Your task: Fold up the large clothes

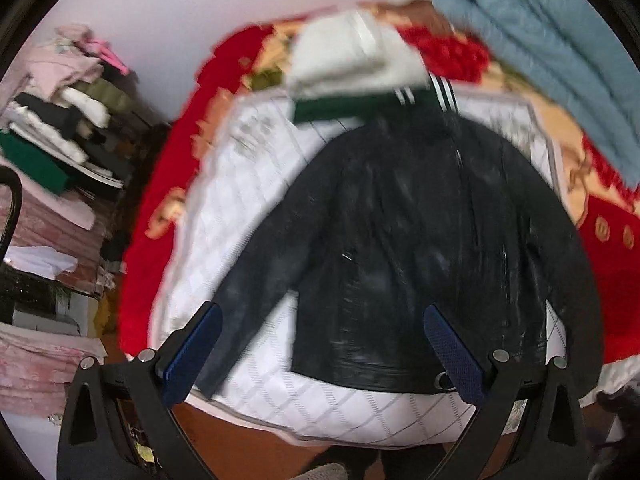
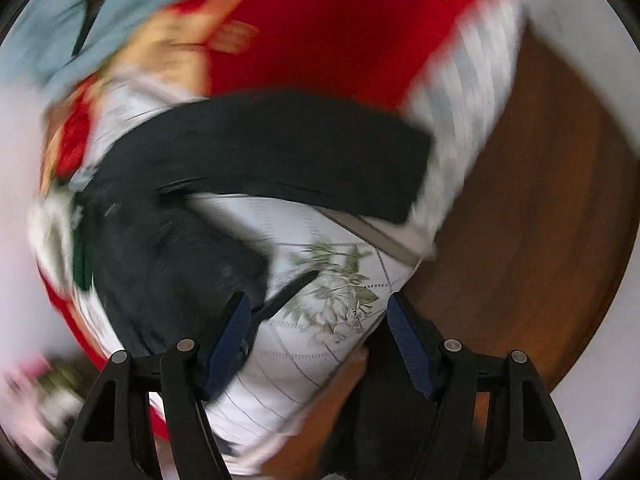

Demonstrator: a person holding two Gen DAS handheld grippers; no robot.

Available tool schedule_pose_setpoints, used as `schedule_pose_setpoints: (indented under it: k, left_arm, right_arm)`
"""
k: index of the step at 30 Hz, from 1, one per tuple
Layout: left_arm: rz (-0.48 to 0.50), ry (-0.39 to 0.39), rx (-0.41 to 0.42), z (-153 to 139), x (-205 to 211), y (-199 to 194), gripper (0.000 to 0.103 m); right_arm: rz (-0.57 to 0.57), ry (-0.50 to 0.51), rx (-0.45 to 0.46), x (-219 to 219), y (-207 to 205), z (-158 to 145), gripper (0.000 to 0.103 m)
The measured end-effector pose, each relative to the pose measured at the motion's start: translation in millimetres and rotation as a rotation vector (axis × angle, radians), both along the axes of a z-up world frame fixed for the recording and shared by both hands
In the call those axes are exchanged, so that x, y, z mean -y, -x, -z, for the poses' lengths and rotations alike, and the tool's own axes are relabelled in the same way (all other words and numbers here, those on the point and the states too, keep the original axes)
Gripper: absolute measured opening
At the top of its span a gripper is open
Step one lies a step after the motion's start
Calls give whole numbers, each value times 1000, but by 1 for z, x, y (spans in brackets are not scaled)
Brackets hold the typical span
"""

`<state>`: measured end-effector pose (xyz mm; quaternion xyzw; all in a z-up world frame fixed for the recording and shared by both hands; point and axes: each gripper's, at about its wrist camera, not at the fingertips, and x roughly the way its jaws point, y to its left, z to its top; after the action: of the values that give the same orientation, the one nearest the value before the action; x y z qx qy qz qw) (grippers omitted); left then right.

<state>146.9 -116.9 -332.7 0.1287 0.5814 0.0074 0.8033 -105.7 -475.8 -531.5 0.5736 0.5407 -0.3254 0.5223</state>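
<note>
Left wrist: left gripper (image 1: 324, 350) spread | black jacket (image 1: 420, 248) flat | right gripper (image 2: 318, 326) seemingly spread, blurred

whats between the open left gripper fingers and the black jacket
In the left wrist view, nothing solid: the open left gripper frames the black jacket hem and sleeve directly, lying flat on the white quilted cover.

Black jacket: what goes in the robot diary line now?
black jacket flat, unfolded on white quilt | left gripper open | right gripper open
</note>
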Motion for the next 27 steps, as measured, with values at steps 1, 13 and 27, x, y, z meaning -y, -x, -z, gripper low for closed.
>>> schedule_pose_setpoints:
  k: [1,13,27]
  left_arm:
    - [12,-7,-36,22,15,-3,103]
    - [204,-36,-187,136,133,6,103]
    - [308,-37,-225,165,170,18,103]
  right_arm:
    - [73,-42,5,1,12,33,77]
    - [519,57,204,22,55,133,4]
    - [760,86,478,40,77,164,68]
